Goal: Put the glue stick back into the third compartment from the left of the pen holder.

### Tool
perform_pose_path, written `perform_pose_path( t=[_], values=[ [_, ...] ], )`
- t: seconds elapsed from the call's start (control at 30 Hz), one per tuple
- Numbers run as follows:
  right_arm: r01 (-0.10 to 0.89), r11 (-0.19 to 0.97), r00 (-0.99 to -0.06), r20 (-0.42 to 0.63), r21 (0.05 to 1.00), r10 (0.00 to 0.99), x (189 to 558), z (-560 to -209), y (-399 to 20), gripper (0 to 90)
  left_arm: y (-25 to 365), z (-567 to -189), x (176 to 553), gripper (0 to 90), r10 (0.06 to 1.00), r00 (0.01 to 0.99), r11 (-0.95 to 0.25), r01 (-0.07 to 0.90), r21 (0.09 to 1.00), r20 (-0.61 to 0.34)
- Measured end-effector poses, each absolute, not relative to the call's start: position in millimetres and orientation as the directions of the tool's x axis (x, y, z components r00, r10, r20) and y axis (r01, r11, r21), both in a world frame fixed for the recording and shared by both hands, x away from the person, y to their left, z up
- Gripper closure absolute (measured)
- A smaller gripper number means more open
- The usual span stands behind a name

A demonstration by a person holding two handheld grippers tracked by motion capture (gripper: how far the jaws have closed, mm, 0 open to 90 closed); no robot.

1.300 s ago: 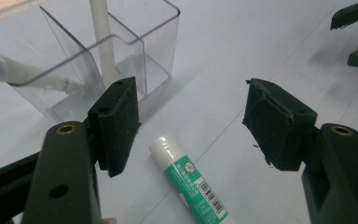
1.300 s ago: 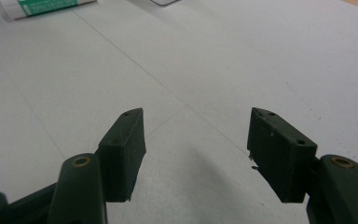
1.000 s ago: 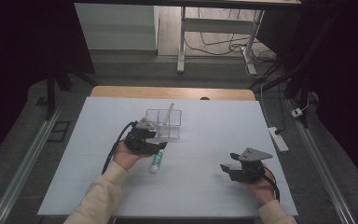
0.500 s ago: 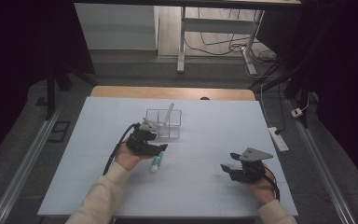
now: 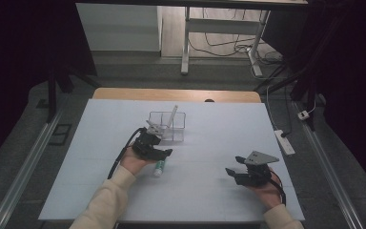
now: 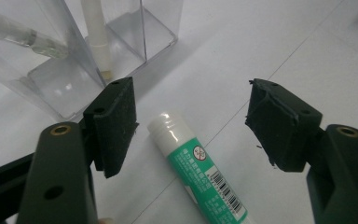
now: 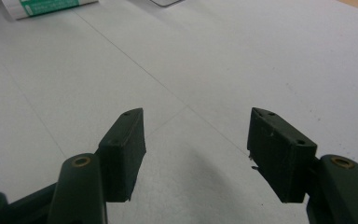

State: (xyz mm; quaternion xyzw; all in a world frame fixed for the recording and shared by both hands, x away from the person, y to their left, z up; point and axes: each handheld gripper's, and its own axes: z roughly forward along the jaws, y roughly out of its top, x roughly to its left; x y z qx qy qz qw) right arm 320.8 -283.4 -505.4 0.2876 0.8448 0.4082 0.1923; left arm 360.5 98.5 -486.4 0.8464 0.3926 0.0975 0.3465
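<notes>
Since a second ago the left gripper [image 5: 164,153] has barely shifted, its jaws opening slightly wider around the untouched glue stick [image 6: 196,171] lying mid-table. Behind it, the clear box [image 5: 172,127] holds two white tubes. Right gripper [image 5: 232,173]: wide, empty.

1. The desk [image 5: 209,191] has a pale, white-blue top, with a strip of bare wood showing along its far edge.
2. A clear plastic organizer [image 5: 167,126] stands on the desk, left of centre toward the far side; white stick-like items lean inside its compartments.
3. A glue stick [image 5: 158,168] with a green and white label lies flat on the desk, just nearer than the organizer and apart from it.
</notes>
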Motion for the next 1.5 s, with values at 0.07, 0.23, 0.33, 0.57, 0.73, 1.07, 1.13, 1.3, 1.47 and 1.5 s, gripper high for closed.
perform_pose_path(
  t=[0.07, 0.23, 0.33, 0.57, 0.73, 1.07, 1.13, 1.3, 1.47, 1.5],
  values=[
    [0.329, 0.502, -0.760, -0.091, 0.800, 0.643, 321, -505, -283, 36.7, 98, -488, 362, 32.5, 0.734, 0.670, -0.450, 0.602, 0.660, -0.110],
    [0.329, 0.503, -0.761, -0.091, 0.799, 0.642, 321, -506, -284, 36.7, 95, -492, 365, 31.9, 0.744, 0.659, -0.446, 0.616, 0.649, -0.113],
    [0.330, 0.505, -0.761, -0.092, 0.797, 0.642, 321, -506, -283, 36.7, 93, -495, 368, 31.8, 0.744, 0.658, -0.450, 0.620, 0.643, -0.114],
    [0.334, 0.508, -0.761, -0.091, 0.794, 0.643, 321, -507, -283, 36.7, 92, -501, 373, 31.5, 0.758, 0.642, -0.446, 0.641, 0.625, -0.118],
    [0.336, 0.510, -0.759, -0.093, 0.792, 0.644, 321, -506, -282, 36.6, 89, -506, 375, 31.5, 0.761, 0.638, -0.452, 0.650, 0.611, -0.117],
    [0.333, 0.509, -0.761, -0.093, 0.794, 0.642, 321, -506, -283, 36.6, 82, -516, 376, 38.1, 0.769, 0.634, -0.494, 0.674, 0.549, -0.087],
    [0.335, 0.509, -0.760, -0.092, 0.793, 0.643, 321, -506, -283, 36.6, 82, -518, 376, 40.2, 0.773, 0.629, -0.492, 0.680, 0.543, -0.087],
    [0.337, 0.514, -0.762, -0.092, 0.789, 0.641, 321, -507, -283, 36.6, 81, -521, 378, 47.1, 0.781, 0.619, -0.493, 0.694, 0.525, -0.084],
    [0.338, 0.519, -0.761, -0.096, 0.785, 0.642, 322, -507, -282, 36.6, 81, -521, 377, 54.2, 0.788, 0.610, -0.488, 0.696, 0.527, -0.075],
    [0.342, 0.519, -0.759, -0.096, 0.783, 0.644, 321, -507, -282, 36.6, 80, -521, 376, 54.6, 0.789, 0.610, -0.490, 0.695, 0.526, -0.070]
  ],
)
